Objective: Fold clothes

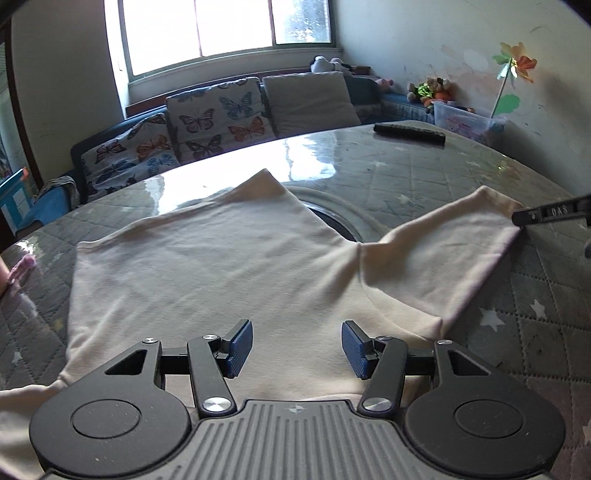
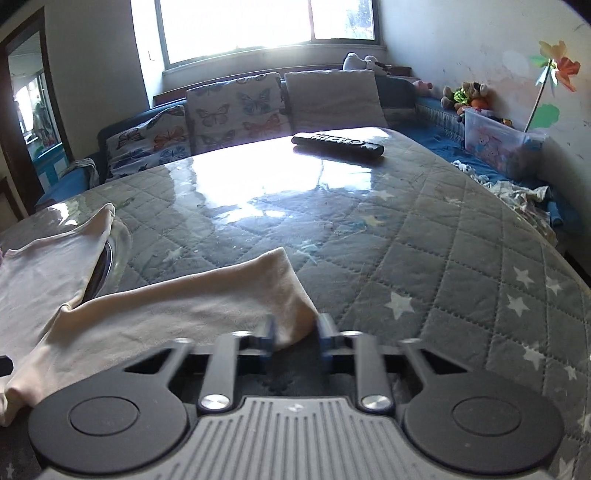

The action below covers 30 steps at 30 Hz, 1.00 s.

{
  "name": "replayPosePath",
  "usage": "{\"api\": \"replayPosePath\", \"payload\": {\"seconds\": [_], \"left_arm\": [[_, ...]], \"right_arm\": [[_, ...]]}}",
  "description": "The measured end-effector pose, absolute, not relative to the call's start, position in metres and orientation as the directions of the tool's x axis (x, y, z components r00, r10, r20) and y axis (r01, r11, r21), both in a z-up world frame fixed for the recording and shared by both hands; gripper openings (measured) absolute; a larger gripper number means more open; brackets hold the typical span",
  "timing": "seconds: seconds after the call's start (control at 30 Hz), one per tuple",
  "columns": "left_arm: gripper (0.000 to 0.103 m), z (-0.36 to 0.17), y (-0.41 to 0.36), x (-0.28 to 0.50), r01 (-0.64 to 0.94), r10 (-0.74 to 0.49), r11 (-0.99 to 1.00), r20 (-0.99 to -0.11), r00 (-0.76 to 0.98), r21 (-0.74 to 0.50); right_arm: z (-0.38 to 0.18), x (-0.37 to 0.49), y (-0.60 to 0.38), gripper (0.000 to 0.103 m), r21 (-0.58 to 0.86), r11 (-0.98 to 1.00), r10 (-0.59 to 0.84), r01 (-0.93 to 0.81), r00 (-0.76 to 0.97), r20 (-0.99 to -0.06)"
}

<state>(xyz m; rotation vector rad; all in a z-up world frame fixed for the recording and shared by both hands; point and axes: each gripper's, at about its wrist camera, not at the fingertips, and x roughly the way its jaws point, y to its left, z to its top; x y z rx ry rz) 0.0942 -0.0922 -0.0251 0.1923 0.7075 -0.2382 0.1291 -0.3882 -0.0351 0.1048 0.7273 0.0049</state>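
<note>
Where the shirt is: the cream shirt (image 1: 207, 266) lies flat on the table (image 1: 461, 177), under and in front of the left gripper (image 1: 297, 349).
Sleeve: one sleeve (image 2: 207, 299) reaches out to the right gripper (image 2: 295, 332).
Look: soft, plain, few wrinkles.
Left gripper: half open, holds nothing, above the shirt.
Right gripper: closed on the sleeve end.

Bright window (image 2: 269, 26) far beyond the jaws, butterfly-print cushions (image 2: 236, 110) on a blue sofa (image 1: 110, 144) beneath it, scuffed pale wall (image 2: 461, 44) to the right, dark doorway (image 2: 26, 103) left, glare across the quilted grey tabletop (image 2: 424, 240).
</note>
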Motion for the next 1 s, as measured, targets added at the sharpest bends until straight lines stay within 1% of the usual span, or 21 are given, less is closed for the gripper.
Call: {"api": "replayPosePath", "payload": {"seconds": [0.03,0.07,0.3,0.43,0.57,0.67,0.73,1.0], "left_arm": [[0.057,-0.026,-0.094,0.094,0.288,-0.156,0.953,-0.662,0.733,0.095],[0.057,-0.027,-0.095,0.093,0.295,-0.16,0.951,-0.662,0.732,0.096],[0.057,-0.031,-0.103,0.088,0.351,-0.198,0.93,-0.657,0.728,0.109],[0.057,-0.033,-0.109,0.082,0.383,-0.21,0.914,-0.647,0.733,0.138],[0.057,-0.032,-0.112,0.08,0.4,-0.217,0.904,-0.642,0.735,0.153],[0.057,-0.026,-0.111,0.08,0.398,-0.22,0.905,-0.631,0.744,0.153],[0.057,-0.023,-0.111,0.082,0.39,-0.221,0.909,-0.621,0.752,0.149],[0.057,-0.029,-0.12,0.082,0.412,-0.23,0.898,-0.633,0.74,0.156]], "right_arm": [[-0.034,0.13,-0.389,0.006,0.093,0.995,0.038,0.032,0.749,-0.662],[-0.032,0.131,-0.388,0.005,0.083,0.996,0.032,0.031,0.754,-0.657],[-0.001,0.15,-0.387,0.004,0.028,1.0,0.006,0.014,0.807,-0.59],[-0.006,0.162,-0.385,0.004,0.015,1.0,0.001,0.01,0.801,-0.599],[-0.033,0.171,-0.391,0.004,0.039,0.999,-0.004,0.038,0.759,-0.651],[-0.037,0.168,-0.396,0.007,0.066,0.997,0.009,0.045,0.757,-0.653],[-0.034,0.166,-0.399,0.017,0.089,0.995,0.024,0.044,0.759,-0.651],[-0.037,0.159,-0.4,0.02,0.148,0.988,0.058,0.05,0.76,-0.647]]}}
